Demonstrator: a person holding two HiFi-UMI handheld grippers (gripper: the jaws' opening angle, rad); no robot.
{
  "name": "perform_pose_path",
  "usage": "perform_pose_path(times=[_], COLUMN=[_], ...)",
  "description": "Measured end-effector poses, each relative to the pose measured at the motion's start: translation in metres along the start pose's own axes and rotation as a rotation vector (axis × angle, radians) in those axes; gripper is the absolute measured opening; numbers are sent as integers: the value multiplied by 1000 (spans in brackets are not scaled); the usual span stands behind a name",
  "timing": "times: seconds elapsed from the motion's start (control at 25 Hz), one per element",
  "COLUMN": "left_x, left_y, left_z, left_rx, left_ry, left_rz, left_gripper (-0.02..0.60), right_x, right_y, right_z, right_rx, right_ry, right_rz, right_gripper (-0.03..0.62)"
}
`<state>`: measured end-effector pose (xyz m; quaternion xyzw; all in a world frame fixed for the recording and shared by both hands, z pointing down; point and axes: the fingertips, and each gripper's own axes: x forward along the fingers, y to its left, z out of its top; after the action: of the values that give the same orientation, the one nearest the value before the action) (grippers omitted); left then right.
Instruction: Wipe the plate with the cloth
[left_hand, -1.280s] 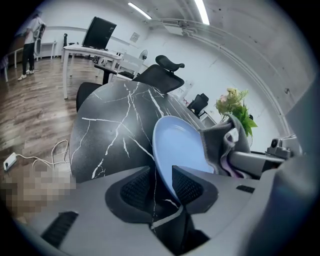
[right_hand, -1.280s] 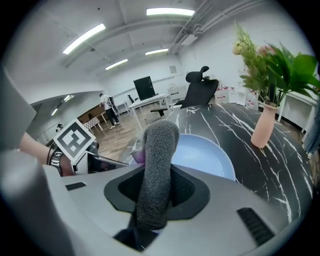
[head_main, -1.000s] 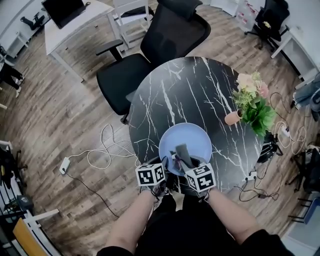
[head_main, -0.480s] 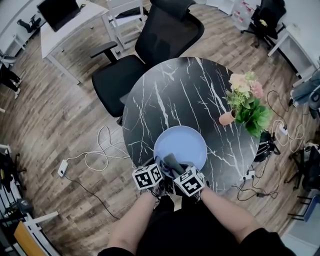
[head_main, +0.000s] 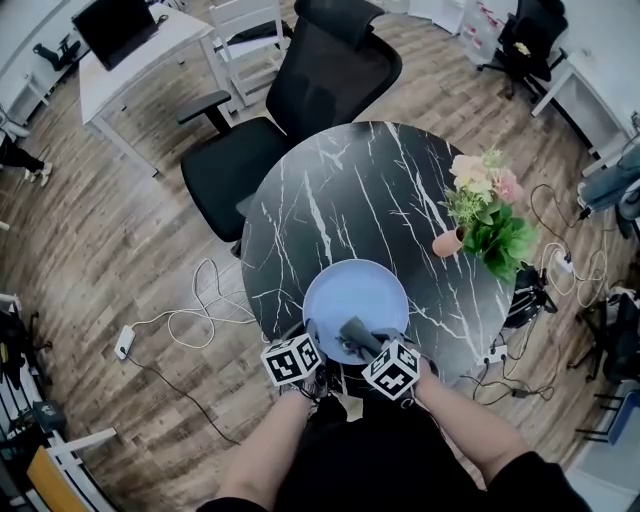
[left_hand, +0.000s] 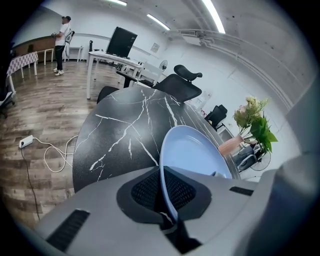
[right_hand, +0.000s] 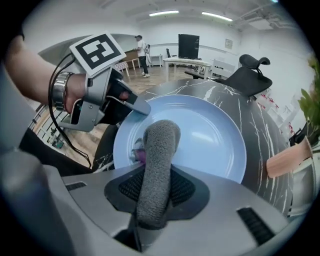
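A light blue plate lies at the near edge of the round black marble table. My left gripper is at the plate's near left rim. In the left gripper view its jaws have just been closing and are shut on the edge of the plate. My right gripper is shut on a folded grey cloth, whose rounded end hangs over the near part of the plate. A small purple and white bit lies on the plate beside the cloth. The left gripper shows on the rim there too.
A pink pot of flowers and leaves stands at the table's right edge. A black office chair is behind the table, and a white desk with a laptop is farther back. Cables lie on the wooden floor at the left.
The left jaws have closed onto the plate's near rim. The right gripper has rolled and come down and nearer with the cloth, over the plate's near part.
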<state>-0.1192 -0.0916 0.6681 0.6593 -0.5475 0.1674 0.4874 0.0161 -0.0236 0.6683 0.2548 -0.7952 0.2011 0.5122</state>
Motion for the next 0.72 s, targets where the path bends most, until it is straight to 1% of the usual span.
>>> perform_pose_path(times=[0.12, 0.36, 0.52, 0.72], left_x=[0, 0, 3, -1], left_y=[0, 1, -1, 1], left_z=[0, 0, -3, -2], left_rx=[-5, 0, 2, 46], left_ry=[1, 1, 1, 15], left_rz=[3, -1, -23, -6], left_gripper=[34, 33, 34, 34], right_x=[-4, -6, -7, -10], right_y=[-15, -39, -59, -87], right_z=[-8, -14, -16, -12], right_rx=[-71, -150, -168, -154], right_ry=[25, 54, 71, 84], right_rz=[-41, -105, -152, -200], right_gripper=[112, 112, 112, 112])
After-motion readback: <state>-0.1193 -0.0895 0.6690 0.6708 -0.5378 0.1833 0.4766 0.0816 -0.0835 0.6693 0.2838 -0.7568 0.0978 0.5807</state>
